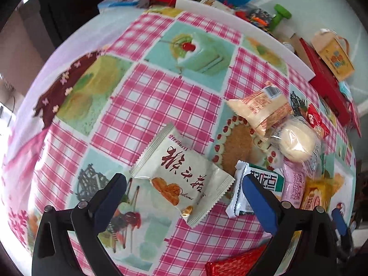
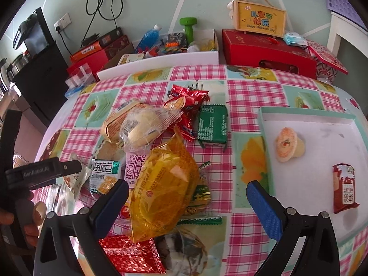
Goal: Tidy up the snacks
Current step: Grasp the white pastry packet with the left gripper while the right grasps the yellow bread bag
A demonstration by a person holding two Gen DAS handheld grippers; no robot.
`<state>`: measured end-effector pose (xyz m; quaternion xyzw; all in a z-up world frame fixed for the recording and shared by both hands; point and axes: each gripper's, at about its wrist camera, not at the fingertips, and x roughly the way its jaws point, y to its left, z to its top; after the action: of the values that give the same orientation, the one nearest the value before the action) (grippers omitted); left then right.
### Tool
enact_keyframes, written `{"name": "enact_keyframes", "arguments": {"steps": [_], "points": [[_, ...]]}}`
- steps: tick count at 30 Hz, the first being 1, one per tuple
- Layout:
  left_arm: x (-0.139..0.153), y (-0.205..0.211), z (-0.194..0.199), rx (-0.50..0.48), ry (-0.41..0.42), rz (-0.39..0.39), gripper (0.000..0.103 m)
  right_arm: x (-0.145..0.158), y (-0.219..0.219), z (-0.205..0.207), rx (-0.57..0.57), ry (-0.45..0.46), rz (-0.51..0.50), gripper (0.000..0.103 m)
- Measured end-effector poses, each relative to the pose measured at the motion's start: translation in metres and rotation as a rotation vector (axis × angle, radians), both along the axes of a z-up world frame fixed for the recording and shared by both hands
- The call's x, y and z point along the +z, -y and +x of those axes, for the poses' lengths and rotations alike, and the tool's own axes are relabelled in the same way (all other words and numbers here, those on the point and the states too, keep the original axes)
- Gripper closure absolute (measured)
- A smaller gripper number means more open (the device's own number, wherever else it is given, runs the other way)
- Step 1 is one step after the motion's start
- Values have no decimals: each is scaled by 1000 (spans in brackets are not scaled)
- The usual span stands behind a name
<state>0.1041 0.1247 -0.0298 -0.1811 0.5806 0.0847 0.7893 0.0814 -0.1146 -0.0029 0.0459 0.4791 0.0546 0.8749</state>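
A pile of wrapped snacks lies on the pink checked tablecloth [image 1: 161, 96]. In the left wrist view a cream packet [image 1: 181, 179] lies flat between the fingers of my left gripper [image 1: 184, 184], which is open above it. A round bun in clear wrap [image 1: 296, 142] and a green-and-white packet [image 1: 257, 188] lie to its right. In the right wrist view my right gripper [image 2: 186, 195] is open over a yellow packet [image 2: 161, 188]. A white tray [image 2: 322, 184] at the right holds a jelly cup [image 2: 287, 145] and a red-brown packet [image 2: 345, 188].
A green packet [image 2: 212, 126], red packets [image 2: 186, 101] and a red foil packet [image 2: 131, 255] lie around the pile. Behind the table stand a red box [image 2: 264, 50], a yellow gift bag [image 2: 260, 20], a green dumbbell [image 2: 188, 25] and a white box [image 2: 161, 62]. A hand [image 2: 27, 220] holds the left gripper.
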Motion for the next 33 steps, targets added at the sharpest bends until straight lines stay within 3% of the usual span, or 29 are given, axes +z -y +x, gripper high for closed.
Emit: {"name": "enact_keyframes", "arguments": {"steps": [9,14,17,21,33], "points": [[-15,12,8,-1,-13,12,5,-10,-7,1,8,-14,-30,0],[-14,14,10,-17,12,-21,30,-14,-7,3,9,-33,13,15],[-14,20,13,-23,9,15,51,-16,-6,4,11,-41,47,27],[-13,23,18,-33,10,23,52,-17,-6,4,12,-41,67,46],[-5,35,19,-92,-16,59,58,-16,-1,3,-7,-36,94,55]]}}
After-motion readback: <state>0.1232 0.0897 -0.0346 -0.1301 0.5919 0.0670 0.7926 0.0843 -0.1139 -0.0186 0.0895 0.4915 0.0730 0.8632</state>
